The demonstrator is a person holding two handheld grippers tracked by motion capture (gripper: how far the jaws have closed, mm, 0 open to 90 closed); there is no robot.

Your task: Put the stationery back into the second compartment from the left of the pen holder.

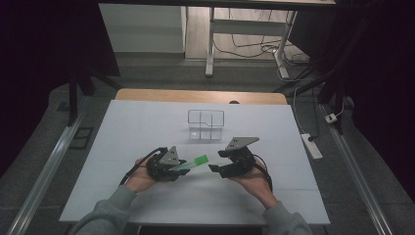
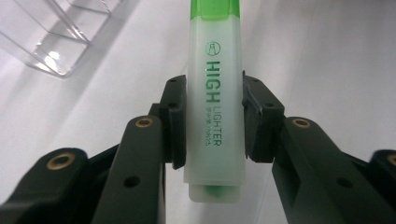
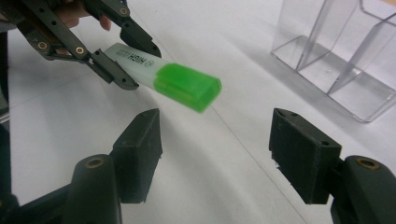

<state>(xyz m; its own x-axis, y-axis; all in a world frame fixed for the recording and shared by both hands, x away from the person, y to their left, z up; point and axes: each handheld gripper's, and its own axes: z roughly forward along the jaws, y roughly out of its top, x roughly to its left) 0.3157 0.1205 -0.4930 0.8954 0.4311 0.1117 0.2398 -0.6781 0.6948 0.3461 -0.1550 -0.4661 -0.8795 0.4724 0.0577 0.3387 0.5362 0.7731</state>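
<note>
A green highlighter (image 1: 194, 162) with a pale body and a bright green cap (image 3: 187, 87) is held above the white table, near its front middle. My left gripper (image 1: 182, 166) is shut on its body; in the left gripper view both pads press the sides of the highlighter (image 2: 215, 93) around its printed label. The cap end points to the right, toward my right gripper (image 1: 216, 160). My right gripper (image 3: 215, 149) stands open a little short of the cap, with nothing between its jaws. In the right gripper view the left gripper (image 3: 139, 65) reaches in from the upper left.
A clear plastic organizer (image 1: 206, 125) with several compartments stands behind the grippers at the table's middle; it also appears as a clear box (image 3: 341, 60) at the upper right. The white tabletop (image 1: 132, 132) extends left and right. A power strip (image 1: 311, 146) lies on the floor at right.
</note>
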